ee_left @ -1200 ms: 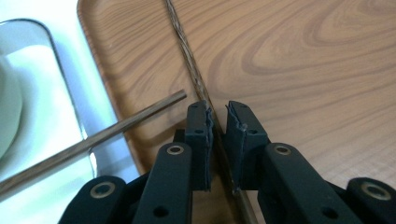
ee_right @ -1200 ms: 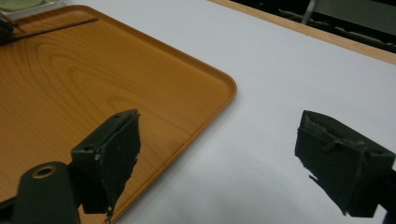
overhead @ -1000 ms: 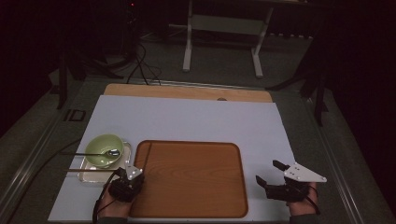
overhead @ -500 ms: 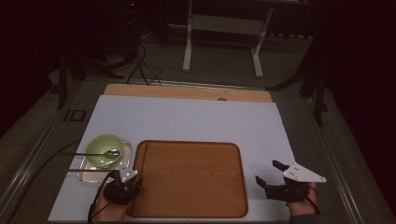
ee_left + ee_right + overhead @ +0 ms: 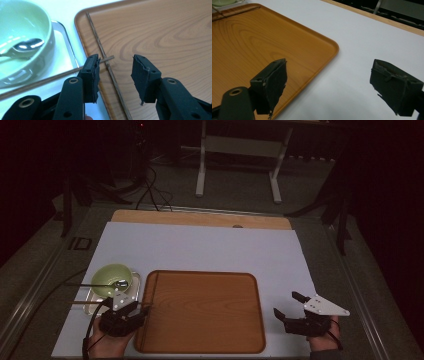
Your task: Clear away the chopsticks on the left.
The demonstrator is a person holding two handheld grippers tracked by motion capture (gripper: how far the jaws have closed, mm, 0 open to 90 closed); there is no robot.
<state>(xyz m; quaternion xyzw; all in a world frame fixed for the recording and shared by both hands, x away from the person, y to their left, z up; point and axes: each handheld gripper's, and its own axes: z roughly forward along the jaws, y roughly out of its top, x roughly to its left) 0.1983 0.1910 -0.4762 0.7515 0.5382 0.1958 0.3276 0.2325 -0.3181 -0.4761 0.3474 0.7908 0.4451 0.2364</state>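
Hovering over the left edge of the wooden tray [image 5: 200, 312], the left gripper [image 5: 115, 72] has its jaws spread apart, and between them (seen in the left gripper view) runs one thin dark chopstick [image 5: 105, 60] lying along the tray's inner left rim. A second chopstick [image 5: 50, 78] crosses under the left jaw, reaching from the small metal tray [image 5: 67, 45] across the white table cover [image 5: 200, 247] onto the wooden tray's edge; whether either stick touches a jaw cannot be told. The green bowl [image 5: 112, 279] sits on the metal tray just left of the wooden tray, with a metal spoon [image 5: 23, 47] resting in it, its bowl end inside and its handle pointing outward to the left. The right gripper [image 5: 295, 312], held in the person's right hand [image 5: 325, 340], rests near the wooden tray's right side above the table cover, its jaws wide apart and holding nothing.
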